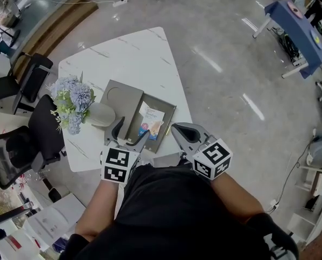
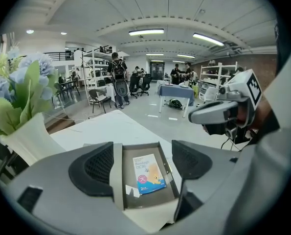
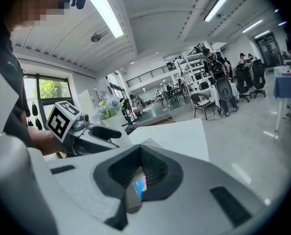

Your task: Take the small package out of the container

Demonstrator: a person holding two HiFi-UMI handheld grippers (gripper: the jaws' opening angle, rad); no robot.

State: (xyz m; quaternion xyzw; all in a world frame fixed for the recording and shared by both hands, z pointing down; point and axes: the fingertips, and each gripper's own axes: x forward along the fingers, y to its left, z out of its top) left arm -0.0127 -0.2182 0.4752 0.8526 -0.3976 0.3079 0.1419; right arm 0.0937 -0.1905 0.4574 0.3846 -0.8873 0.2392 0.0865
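Note:
The small package (image 1: 151, 122), white and blue with an orange picture, lies flat in the open grey container (image 1: 170, 108) on the white table (image 1: 139, 53). The container's lid (image 1: 117, 97) lies beside it on the left. My left gripper (image 1: 131, 130) hovers at the container's near edge, open, with nothing between its fingers; in the left gripper view the package (image 2: 149, 174) shows between the spread pads, below them. My right gripper (image 1: 178, 129) hangs to the right of the container's near corner, shut and empty. A sliver of the package (image 3: 139, 186) shows behind its closed jaws.
A white vase (image 1: 101, 114) with blue and green flowers (image 1: 71, 102) stands just left of the lid. Black office chairs (image 1: 25, 80) crowd the table's left side. Beyond the table lies grey floor, with a blue-covered table (image 1: 296, 28) far right.

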